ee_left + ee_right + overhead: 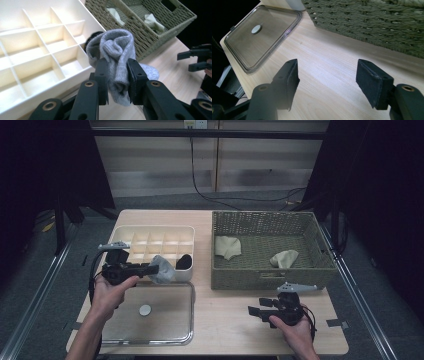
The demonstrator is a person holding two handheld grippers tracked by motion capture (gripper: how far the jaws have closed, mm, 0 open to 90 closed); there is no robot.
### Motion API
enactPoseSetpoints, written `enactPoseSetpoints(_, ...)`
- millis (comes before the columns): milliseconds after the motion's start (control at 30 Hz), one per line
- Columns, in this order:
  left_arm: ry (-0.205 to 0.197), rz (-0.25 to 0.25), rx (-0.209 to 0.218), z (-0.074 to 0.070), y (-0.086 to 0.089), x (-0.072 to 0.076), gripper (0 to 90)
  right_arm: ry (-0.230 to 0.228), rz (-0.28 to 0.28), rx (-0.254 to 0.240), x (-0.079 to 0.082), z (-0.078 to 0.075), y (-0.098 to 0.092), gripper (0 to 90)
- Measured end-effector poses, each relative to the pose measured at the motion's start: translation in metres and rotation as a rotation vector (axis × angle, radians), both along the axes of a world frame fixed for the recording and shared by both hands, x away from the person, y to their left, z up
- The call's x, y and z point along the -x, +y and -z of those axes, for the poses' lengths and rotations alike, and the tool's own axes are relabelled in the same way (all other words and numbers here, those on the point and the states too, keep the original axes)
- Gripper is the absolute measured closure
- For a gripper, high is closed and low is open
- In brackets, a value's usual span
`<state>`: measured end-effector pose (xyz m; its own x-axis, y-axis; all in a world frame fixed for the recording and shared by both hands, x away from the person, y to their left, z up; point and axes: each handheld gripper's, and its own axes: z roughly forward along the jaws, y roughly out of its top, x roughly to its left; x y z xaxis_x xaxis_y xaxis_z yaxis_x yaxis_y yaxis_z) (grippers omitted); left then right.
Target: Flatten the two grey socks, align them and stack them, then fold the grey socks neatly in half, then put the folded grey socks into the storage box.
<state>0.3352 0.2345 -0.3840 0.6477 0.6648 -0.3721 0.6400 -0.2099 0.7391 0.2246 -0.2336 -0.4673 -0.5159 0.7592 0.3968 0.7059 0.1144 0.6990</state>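
My left gripper is clamped on a rolled grey sock, the pads pinching its middle while the rolled end bulges above the jaws. From the high view I see the grey sock held at the front right corner of the cream compartment organizer, just beside a dark rolled item, probably another sock, that sits in the corner compartment; the view is too dim for me to be sure. My right gripper hangs over bare wooden table with its jaws spread wide and nothing between them, near the front wall of the woven basket. Two cream socks lie apart on the basket floor. A clear lid with a round knob lies flat in front of the organizer, below my left hand.
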Motion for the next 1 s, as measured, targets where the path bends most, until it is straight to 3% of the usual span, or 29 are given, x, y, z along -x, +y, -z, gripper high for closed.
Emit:
enactPoseSetpoints(100, 0.003, -0.041, -0.008, 0.000, 0.007, -0.003, 73.4, 0.007, -0.001, 0.005, 0.002, 0.002, -0.001, 34.8)
enactPoseSetpoints(167, 0.005, -0.040, -0.034, 0.002, 0.007, -0.004, 73.3, 0.010, 0.000, 0.002, 0.002, 0.003, -0.002, 34.8)
enactPoseSetpoints(433, 0.013, -0.051, -0.056, 0.005, 0.006, -0.010, 73.3, 0.007, -0.007, 0.002, 0.002, 0.003, -0.003, 34.8)
enactPoseSetpoints(800, -0.002, -0.060, -0.105, -0.010, 0.004, -0.029, 73.4, 0.014, -0.004, 0.005, -0.001, 0.003, -0.002, 34.8)
enactPoseSetpoints(1000, 0.025, -0.076, -0.124, -0.009, 0.004, -0.038, 73.4, 0.009, -0.014, 0.009, -0.001, 0.003, -0.001, 34.8)
